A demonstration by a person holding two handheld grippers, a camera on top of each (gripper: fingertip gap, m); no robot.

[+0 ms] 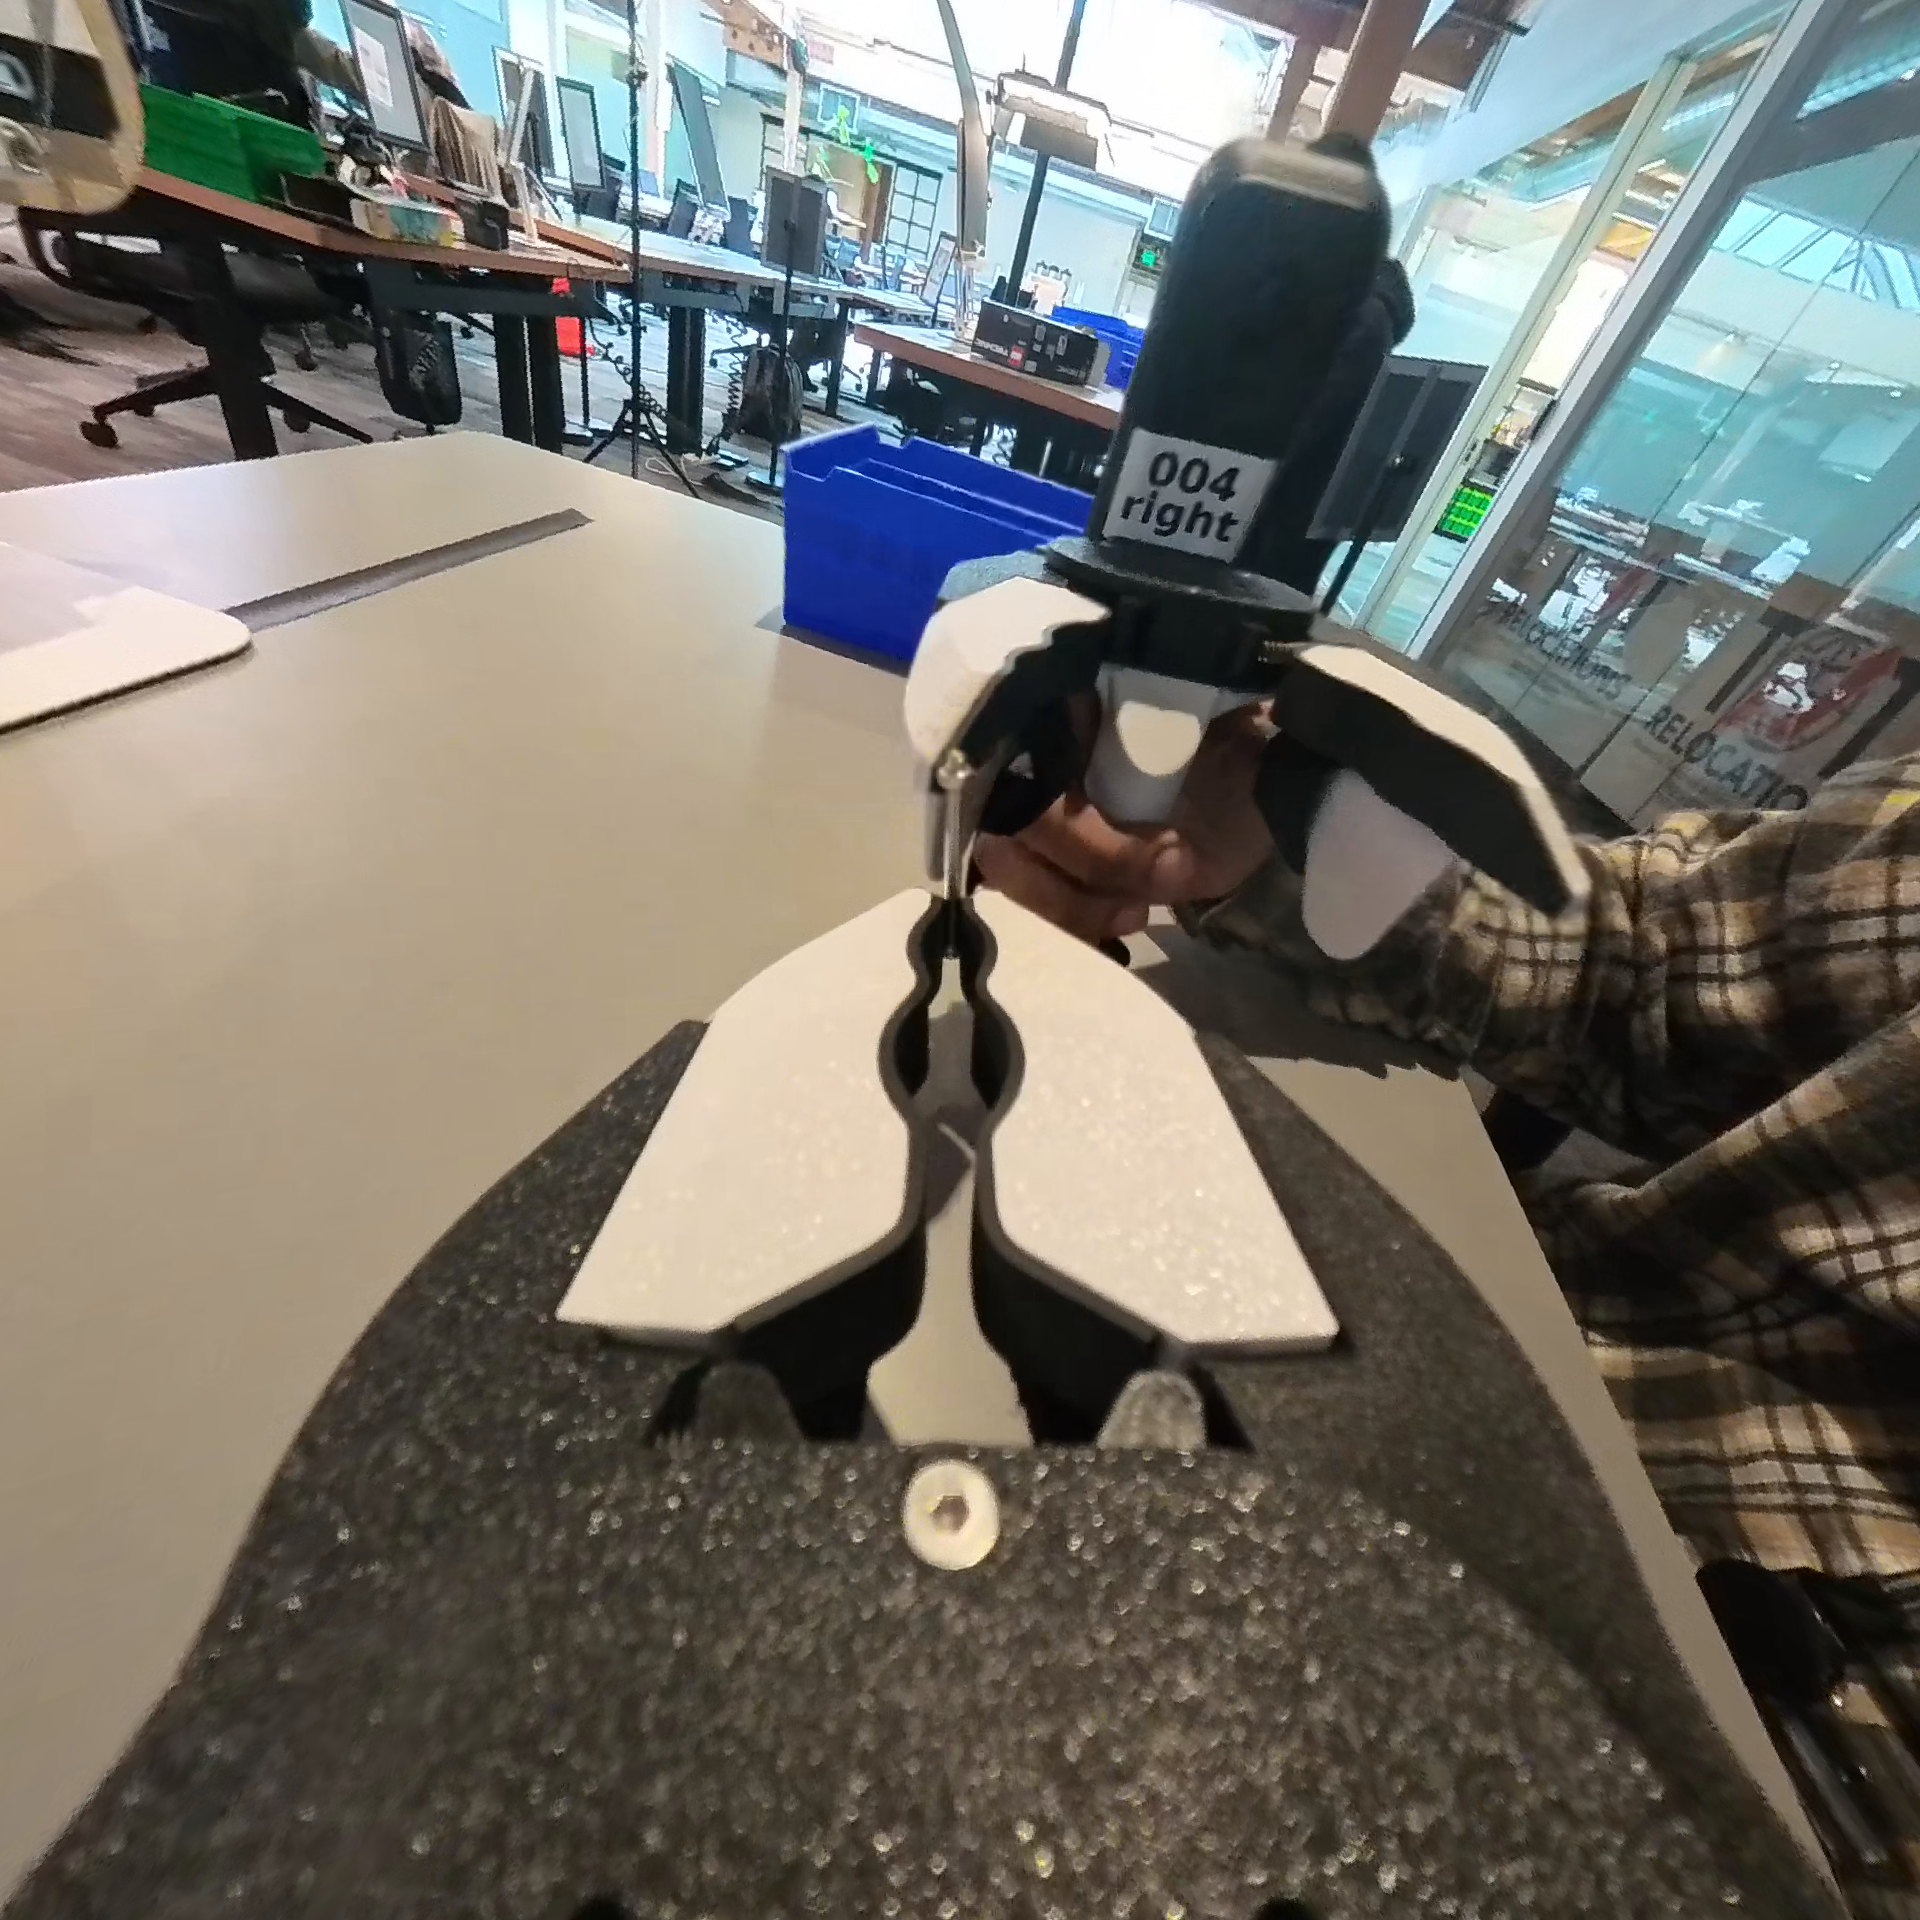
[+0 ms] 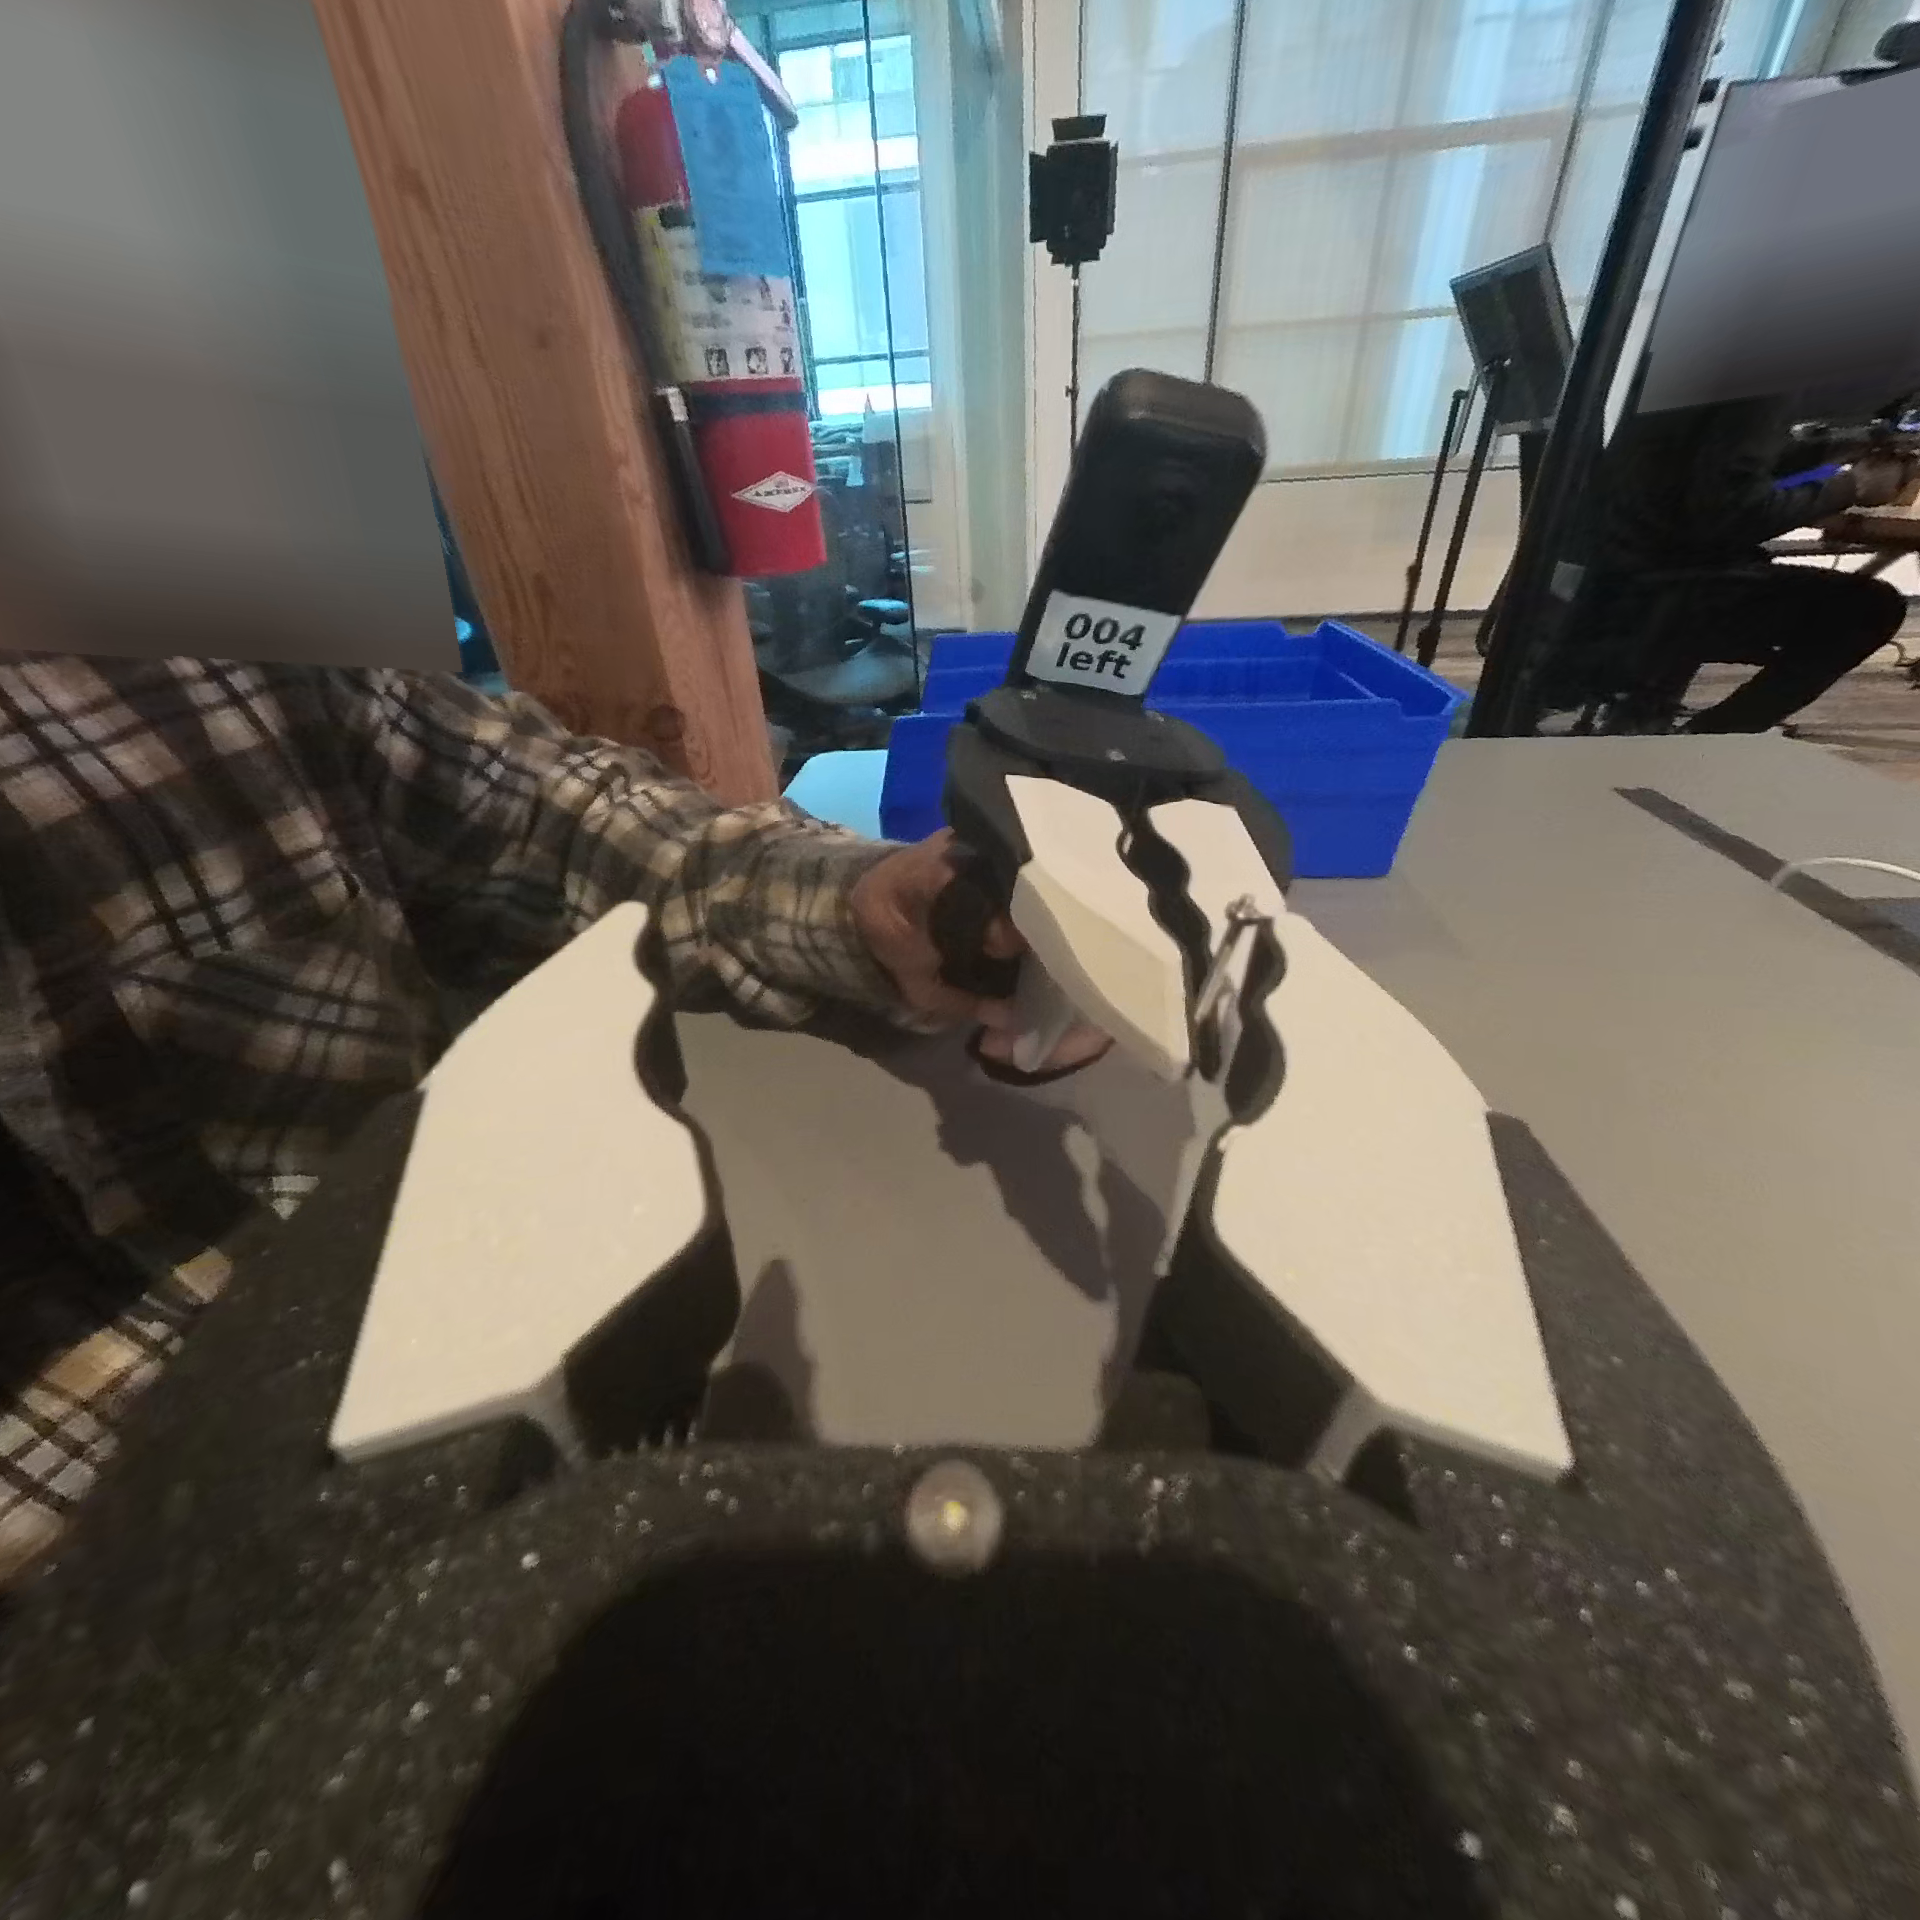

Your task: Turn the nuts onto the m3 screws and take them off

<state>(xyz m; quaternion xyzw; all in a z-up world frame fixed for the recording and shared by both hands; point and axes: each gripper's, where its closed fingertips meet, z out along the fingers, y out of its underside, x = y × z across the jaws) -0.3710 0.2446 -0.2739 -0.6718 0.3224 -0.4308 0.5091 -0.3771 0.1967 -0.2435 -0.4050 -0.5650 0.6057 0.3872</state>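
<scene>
A thin metal m3 screw [image 1: 948, 852] stands up from the tips of my left gripper [image 1: 948, 920], which is shut on its lower end. A small metal piece [image 1: 951, 771] sits at the screw's top; I cannot tell whether it is the head or a nut. My right gripper [image 1: 1247, 831] faces me, open wide, and one of its fingers [image 1: 966, 665] touches the screw's top. In the right wrist view the right gripper [image 2: 956, 956] is open. The screw [image 2: 1221, 987] lies against its right finger [image 2: 1351, 1143], held by the left gripper [image 2: 1195, 1070].
Both grippers hover over a grey table [image 1: 416, 831]. A blue bin [image 1: 914, 520] stands past its far edge, also in the right wrist view [image 2: 1299, 748]. A white board [image 1: 104, 644] lies at the left. Plaid sleeves [image 1: 1662, 1039] reach in from the side.
</scene>
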